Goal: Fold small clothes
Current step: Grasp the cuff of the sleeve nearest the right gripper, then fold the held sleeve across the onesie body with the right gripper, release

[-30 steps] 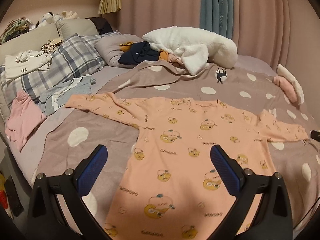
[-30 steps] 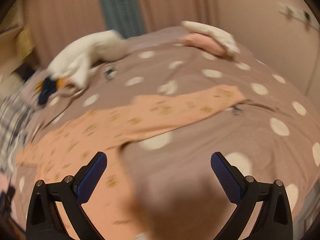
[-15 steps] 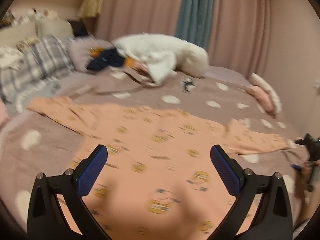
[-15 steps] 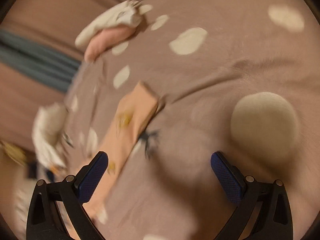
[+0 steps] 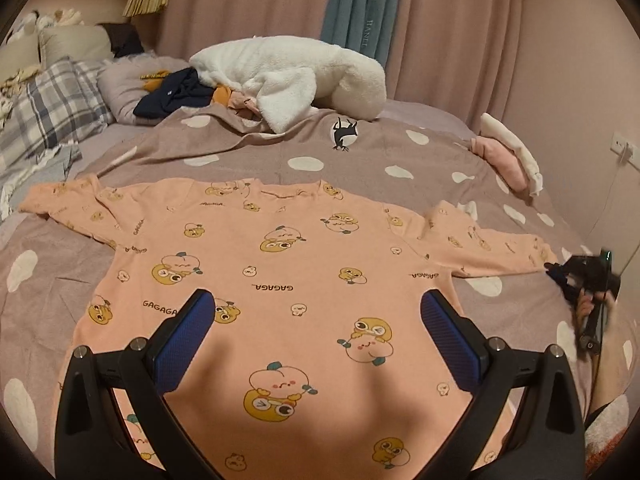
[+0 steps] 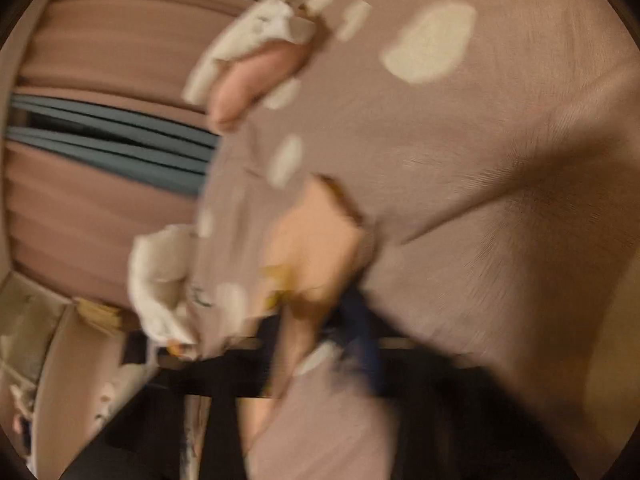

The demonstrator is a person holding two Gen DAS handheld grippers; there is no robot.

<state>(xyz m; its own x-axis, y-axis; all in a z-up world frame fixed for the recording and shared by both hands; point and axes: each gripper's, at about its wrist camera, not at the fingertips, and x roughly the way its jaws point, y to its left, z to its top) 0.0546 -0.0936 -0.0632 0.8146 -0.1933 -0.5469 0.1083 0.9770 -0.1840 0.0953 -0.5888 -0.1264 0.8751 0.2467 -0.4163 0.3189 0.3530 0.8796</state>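
A peach long-sleeved top (image 5: 280, 264) with cartoon prints lies flat on the bed, sleeves spread to both sides. My left gripper (image 5: 316, 332) hangs open above the top's lower body, nothing between its blue pads (image 5: 192, 336). In the left wrist view my right gripper (image 5: 558, 270) sits at the far right, at the end of the right sleeve (image 5: 500, 248), held by a hand. The right wrist view is blurred: the peach sleeve cuff (image 6: 316, 240) runs down into the right gripper (image 6: 344, 320), whose blue pads have come together on it.
The bed wears a brown-grey cover with cream spots (image 5: 440, 152). A white fleece garment (image 5: 288, 76), dark clothes (image 5: 176, 96) and plaid pillows (image 5: 52, 108) lie at the back. Folded pink and cream clothes (image 5: 508, 156) lie at the right edge. Curtains (image 5: 360, 4) hang behind.
My right gripper rolled over, dropped to the right sleeve's cuff and went from wide open to shut. My left gripper moved forward and lower over the top's body, still open.
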